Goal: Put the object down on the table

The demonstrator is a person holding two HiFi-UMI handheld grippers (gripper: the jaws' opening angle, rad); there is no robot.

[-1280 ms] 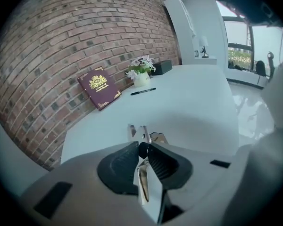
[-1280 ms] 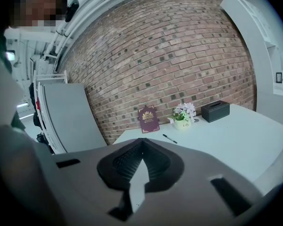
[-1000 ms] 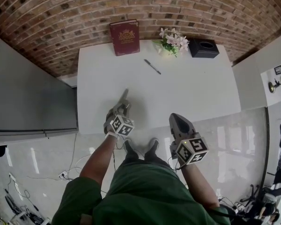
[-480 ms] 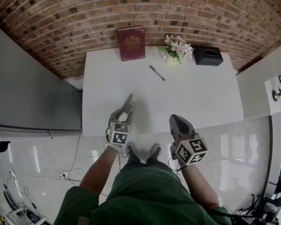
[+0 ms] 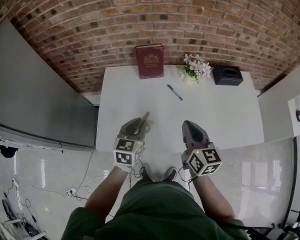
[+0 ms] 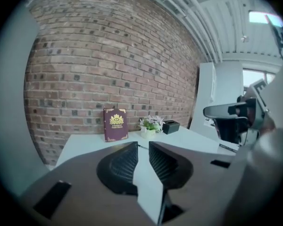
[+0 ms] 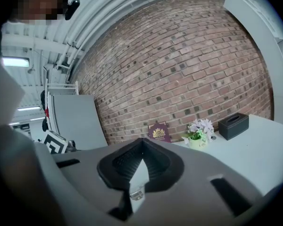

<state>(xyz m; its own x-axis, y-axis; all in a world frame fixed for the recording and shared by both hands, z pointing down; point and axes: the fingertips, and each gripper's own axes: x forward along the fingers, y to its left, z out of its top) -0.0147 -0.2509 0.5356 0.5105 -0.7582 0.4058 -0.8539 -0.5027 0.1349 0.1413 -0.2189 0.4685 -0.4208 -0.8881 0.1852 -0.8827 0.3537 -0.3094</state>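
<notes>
A black pen (image 5: 174,92) lies loose on the white table (image 5: 225,114), apart from both grippers. My left gripper (image 5: 144,118) hangs over the table's near edge at the left. Its jaws (image 6: 143,145) stand a narrow gap apart and are closing, and only bare table shows between them. My right gripper (image 5: 188,124) hovers over the near edge further right. In the right gripper view its jaws (image 7: 141,141) meet at the tips with nothing in them.
Along the far edge, against the brick wall, stand a dark red book (image 5: 149,61), a small pot of flowers (image 5: 195,69) and a black tissue box (image 5: 228,75). A grey panel (image 5: 35,99) flanks the table's left side. Glossy floor with cables lies below me.
The head view has drawn back, so the table sits further off. The left gripper has pulled back toward the near edge. The right gripper has barely moved.
</notes>
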